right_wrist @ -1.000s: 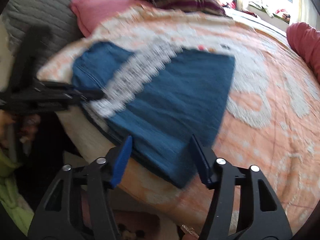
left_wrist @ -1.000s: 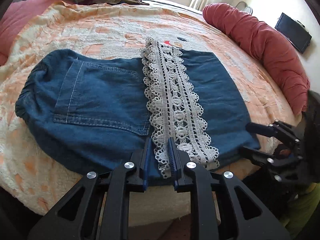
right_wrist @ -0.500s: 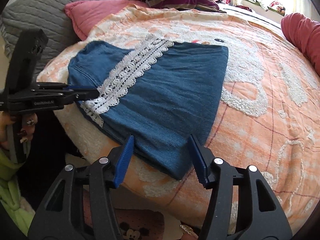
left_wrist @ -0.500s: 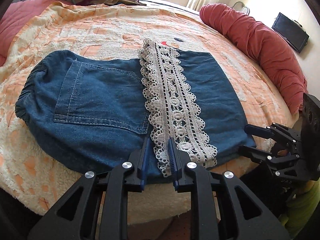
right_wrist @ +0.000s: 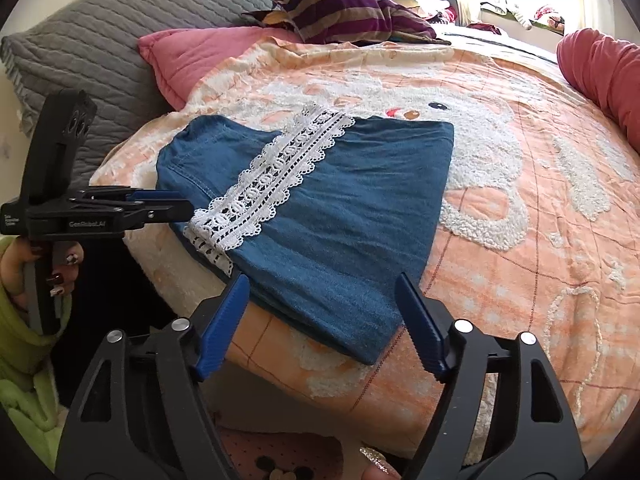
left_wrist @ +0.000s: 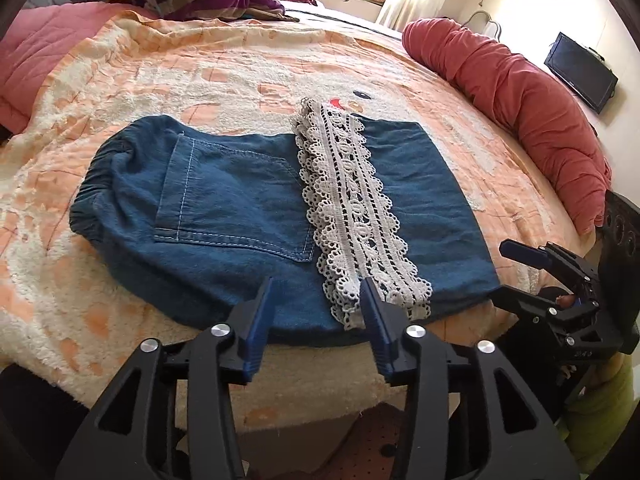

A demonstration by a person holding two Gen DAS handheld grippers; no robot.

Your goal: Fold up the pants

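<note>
Blue denim pants [left_wrist: 240, 216] lie folded flat on the bed, a white lace trim [left_wrist: 352, 208] running across them. A back pocket [left_wrist: 232, 196] faces up on the left half. My left gripper [left_wrist: 318, 312] is open and empty, just short of the near edge by the lace end. My right gripper [right_wrist: 322, 312] is open and empty, its fingers on either side of the pants' near right corner [right_wrist: 360, 320], slightly back from it. The pants [right_wrist: 340, 208] and lace [right_wrist: 276, 172] show in the right wrist view too. Each gripper shows in the other's view: right [left_wrist: 516, 276], left [right_wrist: 176, 204].
The bed has a peach and white fleece blanket [left_wrist: 200, 76]. A rolled red duvet [left_wrist: 520, 104] lies along the right side. A pink pillow [right_wrist: 188, 56], a grey quilted headboard [right_wrist: 100, 40] and a striped cushion [right_wrist: 344, 12] sit at the head. The bed's near edge drops just below the pants.
My left gripper was shut on the lace end of the pants; it has opened, let go and drawn back a little. My right gripper stayed open and steadied at the right corner.
</note>
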